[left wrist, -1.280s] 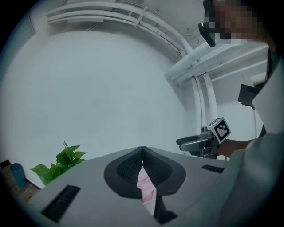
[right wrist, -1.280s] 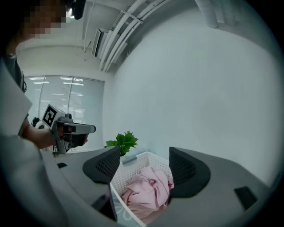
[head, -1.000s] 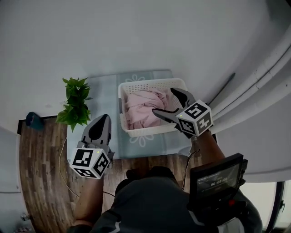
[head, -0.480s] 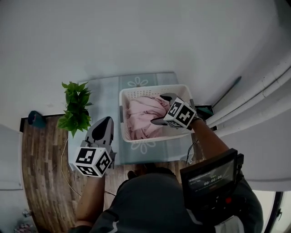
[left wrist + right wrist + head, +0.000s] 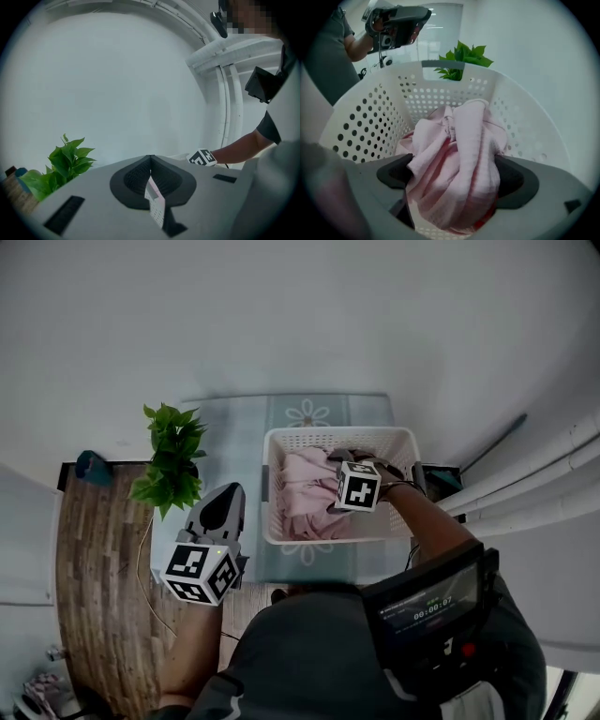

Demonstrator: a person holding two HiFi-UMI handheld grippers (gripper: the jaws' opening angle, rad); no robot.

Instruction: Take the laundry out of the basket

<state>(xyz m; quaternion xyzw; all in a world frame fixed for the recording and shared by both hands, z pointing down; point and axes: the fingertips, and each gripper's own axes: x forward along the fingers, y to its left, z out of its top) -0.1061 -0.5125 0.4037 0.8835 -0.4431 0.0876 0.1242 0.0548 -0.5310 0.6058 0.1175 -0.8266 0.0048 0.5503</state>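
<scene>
Two jaws astride the pink laundry (image 5: 459, 154)

My right gripper (image 5: 454, 183) points down into the basket (image 5: 281, 442), jaws just opened wide with the heap between them, unpinched. My left gripper (image 5: 150, 161), clenched on nothing, hangs outside the basket, farther off

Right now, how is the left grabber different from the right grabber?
The left gripper is shut and empty; the right gripper, whose jaws have just been opening, stands wide open around the pink laundry. The left gripper hangs outside the white basket, near the plant; the right gripper reaches down inside it. Both carry a marker cube.
</scene>
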